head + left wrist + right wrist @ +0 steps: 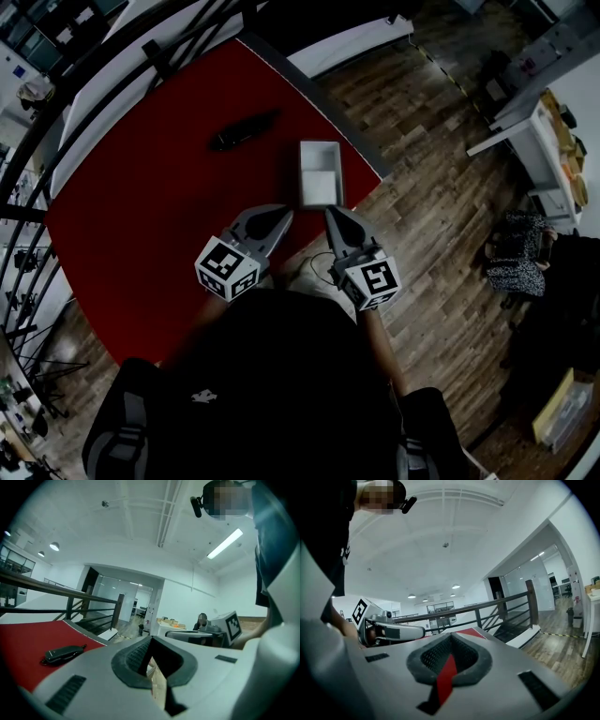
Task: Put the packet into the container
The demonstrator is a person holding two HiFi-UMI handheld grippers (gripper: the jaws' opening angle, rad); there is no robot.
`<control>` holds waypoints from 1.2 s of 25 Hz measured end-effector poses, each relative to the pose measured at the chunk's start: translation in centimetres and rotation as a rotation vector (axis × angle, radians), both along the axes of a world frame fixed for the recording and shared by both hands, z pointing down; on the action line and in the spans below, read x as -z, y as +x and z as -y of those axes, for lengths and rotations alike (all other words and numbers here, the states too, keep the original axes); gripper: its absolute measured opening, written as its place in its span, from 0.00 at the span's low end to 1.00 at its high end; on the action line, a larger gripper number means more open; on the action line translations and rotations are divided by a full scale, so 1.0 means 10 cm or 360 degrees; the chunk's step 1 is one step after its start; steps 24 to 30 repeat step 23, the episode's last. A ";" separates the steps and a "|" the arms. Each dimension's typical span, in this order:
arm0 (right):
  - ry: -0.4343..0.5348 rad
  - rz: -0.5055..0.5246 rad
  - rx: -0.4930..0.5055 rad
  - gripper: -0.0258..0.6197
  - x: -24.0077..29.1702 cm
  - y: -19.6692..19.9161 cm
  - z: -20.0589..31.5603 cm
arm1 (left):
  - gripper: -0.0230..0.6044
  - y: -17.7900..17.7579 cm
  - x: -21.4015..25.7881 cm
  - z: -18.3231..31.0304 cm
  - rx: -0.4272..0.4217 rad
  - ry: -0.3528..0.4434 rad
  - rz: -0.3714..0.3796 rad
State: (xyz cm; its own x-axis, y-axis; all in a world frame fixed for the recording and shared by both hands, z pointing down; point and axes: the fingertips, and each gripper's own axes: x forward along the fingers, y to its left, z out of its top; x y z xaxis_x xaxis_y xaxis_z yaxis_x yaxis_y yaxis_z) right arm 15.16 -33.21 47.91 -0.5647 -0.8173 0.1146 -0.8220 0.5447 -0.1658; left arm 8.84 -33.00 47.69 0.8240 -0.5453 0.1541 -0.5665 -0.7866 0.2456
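Observation:
The black packet (244,129) lies flat on the red table (141,206), toward its far side. Near the table's right corner stands the white open container (320,173), which looks empty. My left gripper (279,217) and right gripper (335,216) hover side by side at the near edge, just short of the container, both shut with nothing held. In the left gripper view the packet (63,653) sits ahead to the left of the closed gripper (151,638), and the right gripper's marker cube (233,626) shows at the right. The right gripper view shows its gripper (451,637) closed, with red table behind.
A black railing (178,42) and a white ledge run along the table's far side. Wood floor (441,187) lies to the right, with white desks (548,122) and a seated person (516,258) further right.

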 end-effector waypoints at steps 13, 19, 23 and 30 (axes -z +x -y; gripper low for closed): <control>-0.0014 0.0002 0.0012 0.08 -0.01 0.00 -0.02 | 0.05 0.08 0.08 0.01 0.0001 0.0006 -0.0045; -0.0024 -0.0016 0.0027 0.08 -0.04 -0.03 -0.01 | 0.05 0.10 0.06 0.00 -0.0015 0.0006 -0.0038; -0.0032 -0.0041 0.0036 0.07 -0.07 -0.02 -0.04 | 0.05 0.11 0.03 0.00 -0.0014 0.0014 -0.0022; -0.0032 -0.0041 0.0036 0.07 -0.07 -0.02 -0.04 | 0.05 0.11 0.03 0.00 -0.0014 0.0014 -0.0022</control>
